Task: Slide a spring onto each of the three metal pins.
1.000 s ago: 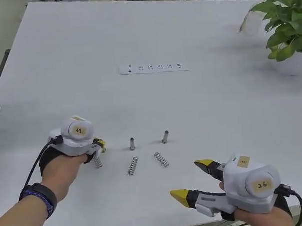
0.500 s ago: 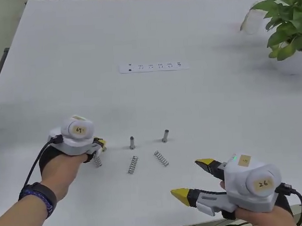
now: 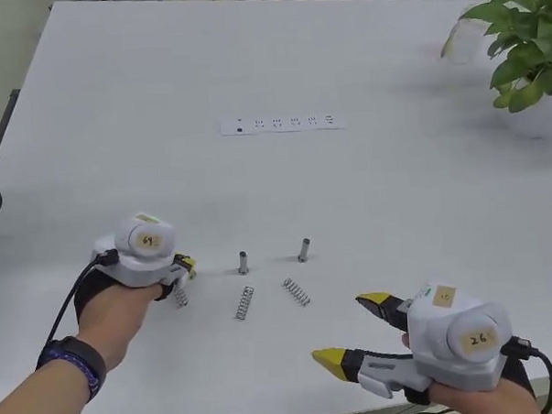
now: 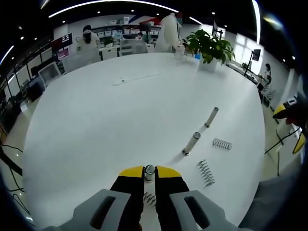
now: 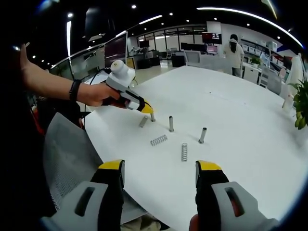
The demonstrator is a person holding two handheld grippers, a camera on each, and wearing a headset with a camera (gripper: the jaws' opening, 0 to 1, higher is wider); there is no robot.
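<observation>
Nothing on the white workbench (image 3: 143, 103) has changed place since a second ago; the slight drift is the headset's own, and both grippers hold where they were. Left of the middle pin (image 3: 243, 262), the left gripper (image 3: 183, 265) has its yellow jaws clenched on the top of the clamped pin (image 4: 150, 172), which stands on the bench. The left spring (image 3: 180, 297) lies just beside that clamped pin, left of the middle pin and a little nearer the person, threaded on nothing. The middle pin stands upright and bare. The far pin (image 3: 304, 250) stands right of the middle pin and slightly beyond it, also bare. The near spring (image 3: 244, 303) lies flat just on the person's side of the middle pin, and the right spring (image 3: 295, 291) lies flat to the right of it. Well to the right of the middle pin and closer to the person, the right gripper (image 3: 350, 329) hangs with jaws spread wide, grasping nothing. A power strip (image 3: 282, 124) lies far beyond the middle pin, and a potted plant (image 3: 525, 31) stands beyond it to the far right
</observation>
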